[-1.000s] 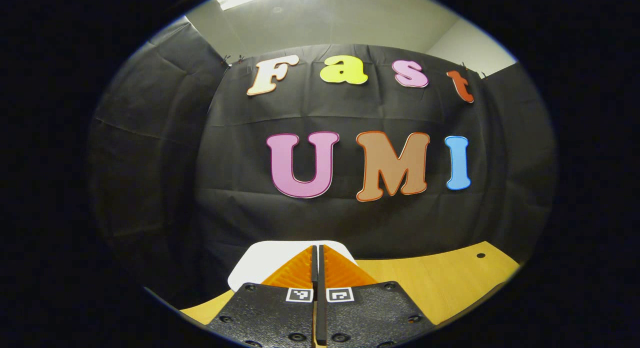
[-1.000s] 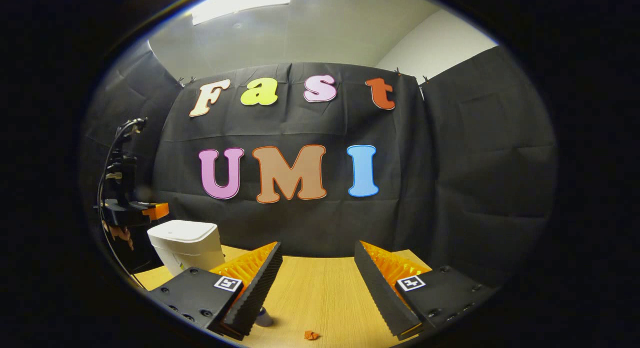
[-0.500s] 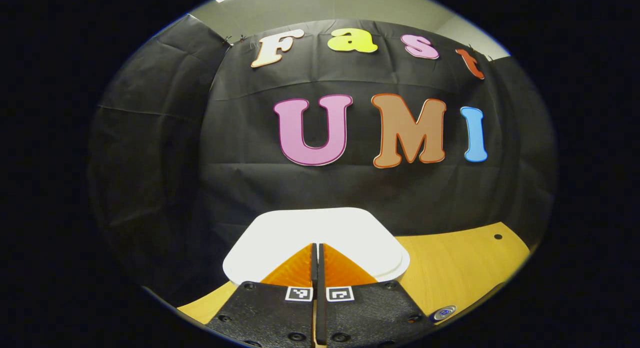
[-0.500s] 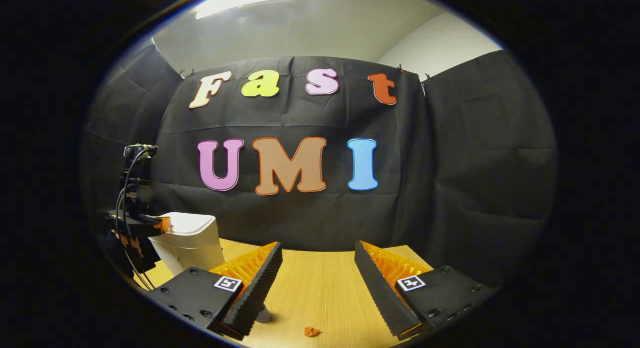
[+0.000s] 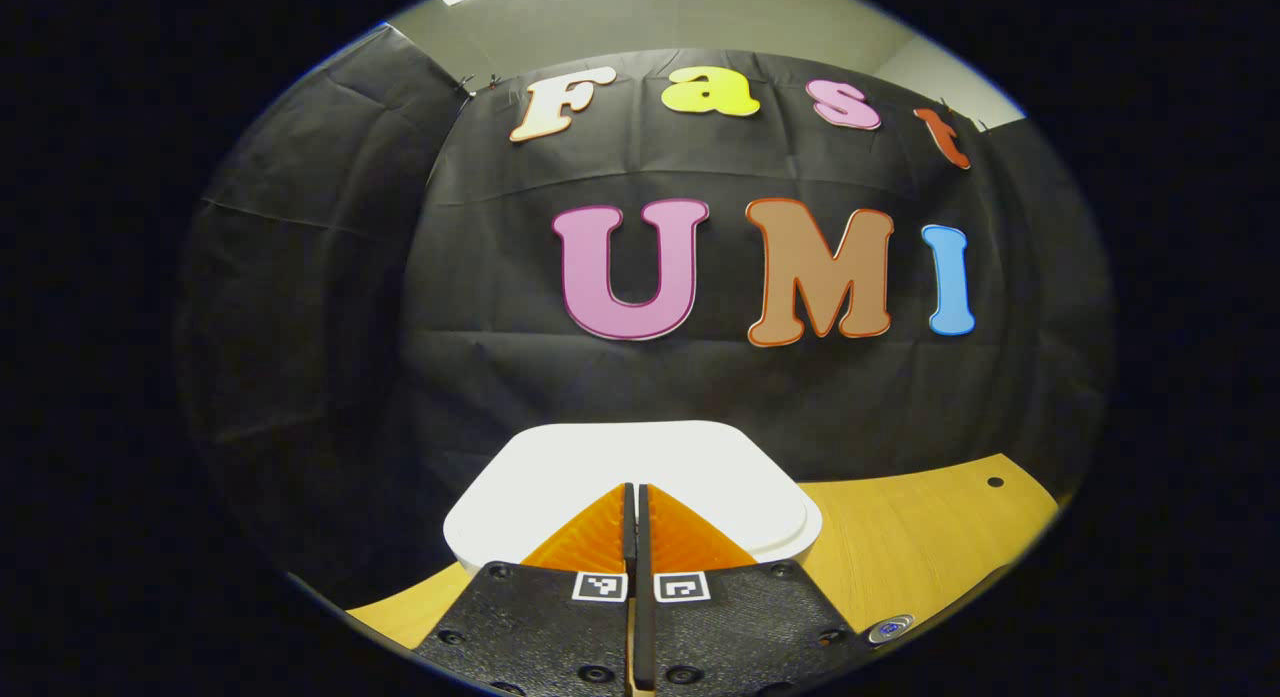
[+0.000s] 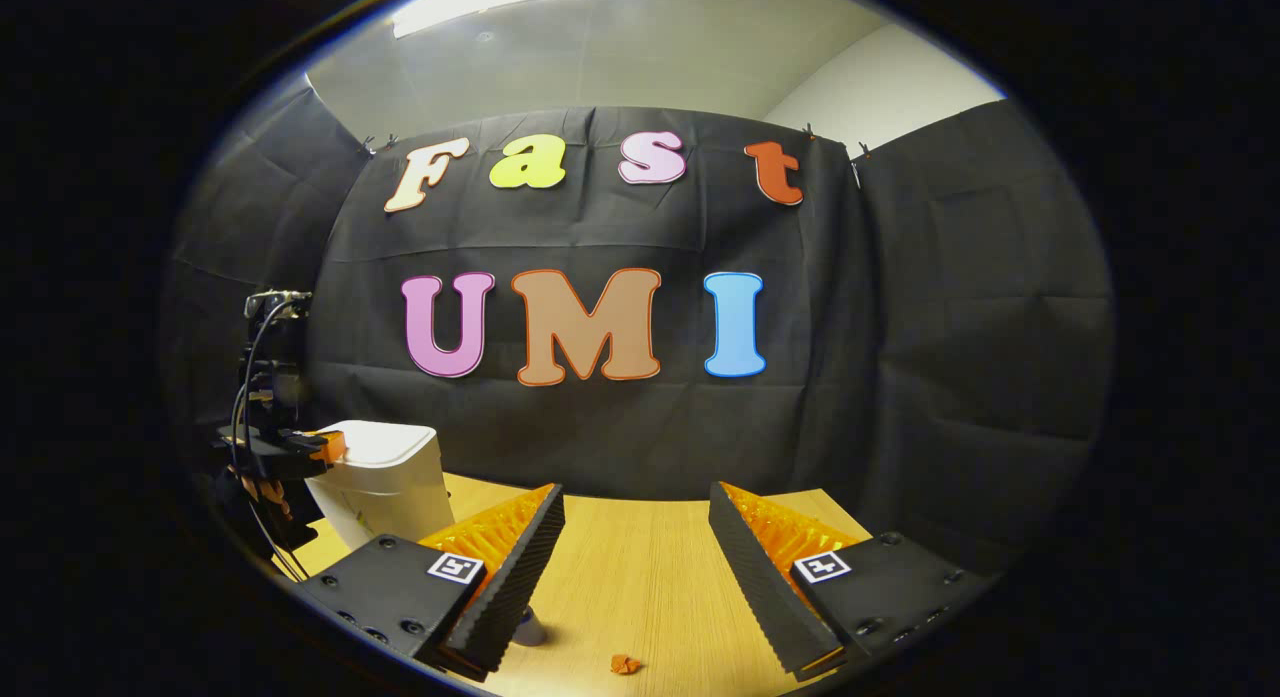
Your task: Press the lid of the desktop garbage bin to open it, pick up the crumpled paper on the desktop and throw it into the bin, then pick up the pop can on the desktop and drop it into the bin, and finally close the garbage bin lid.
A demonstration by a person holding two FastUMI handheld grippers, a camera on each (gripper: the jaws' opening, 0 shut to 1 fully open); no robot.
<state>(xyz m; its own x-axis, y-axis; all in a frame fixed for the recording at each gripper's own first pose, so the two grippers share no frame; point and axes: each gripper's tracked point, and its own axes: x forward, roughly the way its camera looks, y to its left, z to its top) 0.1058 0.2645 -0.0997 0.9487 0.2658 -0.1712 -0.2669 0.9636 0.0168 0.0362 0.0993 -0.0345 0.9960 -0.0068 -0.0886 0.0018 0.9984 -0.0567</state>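
Observation:
The white bin lid (image 5: 640, 467) lies flat and shut just under my left gripper (image 5: 631, 489), whose fingers are shut together with nothing between them, tips over the lid's near part. In the right gripper view the white bin (image 6: 385, 482) stands at the left on the wooden table, and the left gripper (image 6: 325, 445) rests at the lid's near edge, held by a hand. My right gripper (image 6: 636, 512) hangs open above the table. A small orange crumpled paper (image 6: 625, 663) lies on the table below it. The pop can (image 6: 527, 629) peeks out behind the right gripper's left finger; its top (image 5: 889, 628) shows at the lower right.
The wooden table (image 6: 640, 577) stretches from the bin to the black cloth wall. A small dark hole (image 5: 994, 482) marks the table's far right corner. Cables (image 6: 250, 377) run up from the left gripper.
My left gripper came down from above the bin onto the lid's near edge and has since held almost still. The right gripper has barely moved.

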